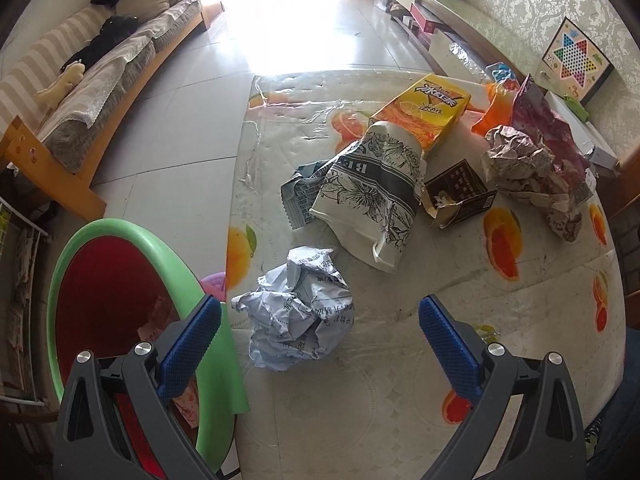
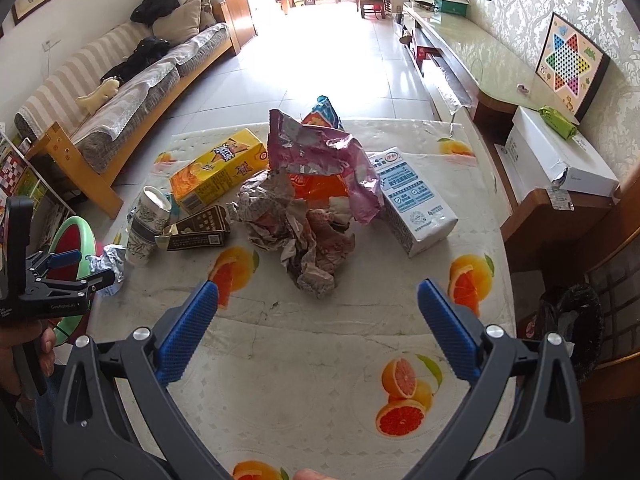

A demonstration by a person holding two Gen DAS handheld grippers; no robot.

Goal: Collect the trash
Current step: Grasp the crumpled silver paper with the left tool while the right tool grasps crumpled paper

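**Left wrist view: crumpled paper framed by spread fingers**

The left gripper (image 1: pixel 320 316) is held wide above a crumpled printed paper ball (image 1: pixel 298 316) at the table (image 1: pixel 400 400) edge, beside the green-rimmed bin (image 1: pixel 132 228). The right gripper (image 2: pixel 318 304) is spread wide, empty, before the crumpled newspaper (image 2: pixel 296 232).

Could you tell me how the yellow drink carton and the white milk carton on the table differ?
The yellow drink carton is bright yellow and orange with fruit pictures; the white milk carton is white with blue panels. The yellow one lies left of the pink foil bag, the white one right of it. The paper cup lies beside the yellow carton only. Both are boxes lying on their sides.
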